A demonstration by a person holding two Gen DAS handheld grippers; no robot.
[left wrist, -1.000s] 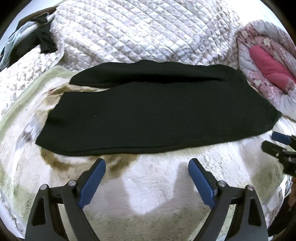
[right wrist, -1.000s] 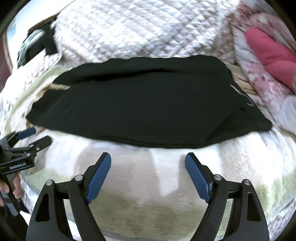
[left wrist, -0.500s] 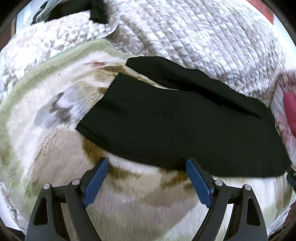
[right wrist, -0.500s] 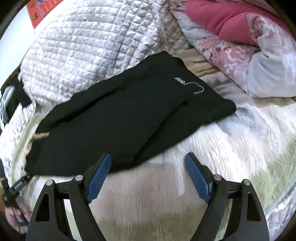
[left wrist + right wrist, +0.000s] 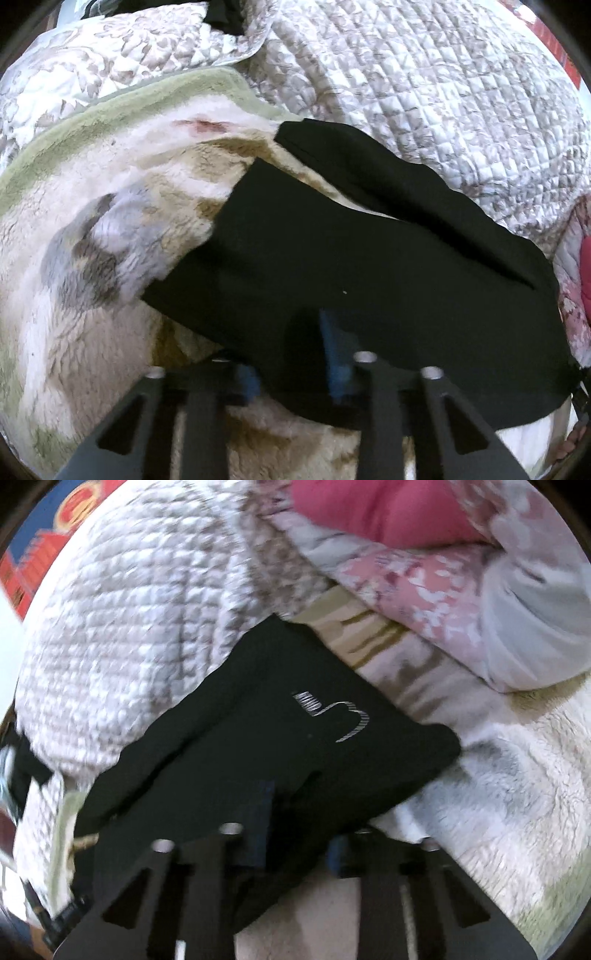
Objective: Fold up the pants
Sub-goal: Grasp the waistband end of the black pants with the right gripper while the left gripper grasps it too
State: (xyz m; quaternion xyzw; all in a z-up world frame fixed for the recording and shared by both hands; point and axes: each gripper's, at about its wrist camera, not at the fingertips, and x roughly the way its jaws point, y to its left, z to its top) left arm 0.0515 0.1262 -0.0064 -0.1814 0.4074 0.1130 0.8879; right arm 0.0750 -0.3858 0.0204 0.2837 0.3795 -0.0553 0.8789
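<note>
The black pants [image 5: 369, 266] lie spread on a fluffy cream blanket [image 5: 92, 332], legs to the left. In the right wrist view the pants [image 5: 266, 738] show a silver stitched mark near the waist end. My left gripper [image 5: 291, 373] has its blue pads close together on the near edge of the pants by the leg end. My right gripper [image 5: 299, 845] has its pads closed on the near edge of the pants toward the waist end. Black fabric covers part of each set of pads.
A quilted grey-white bedspread [image 5: 424, 92] rises behind the pants. A pink floral duvet with a red pillow [image 5: 406, 528] lies at the right end. Dark clothes [image 5: 225, 14] sit at the far left. The blanket has a green border [image 5: 110, 107].
Both grippers moved forward onto the near edge of the pants and went from wide open to closed on the fabric. The near edge is lifted slightly.
</note>
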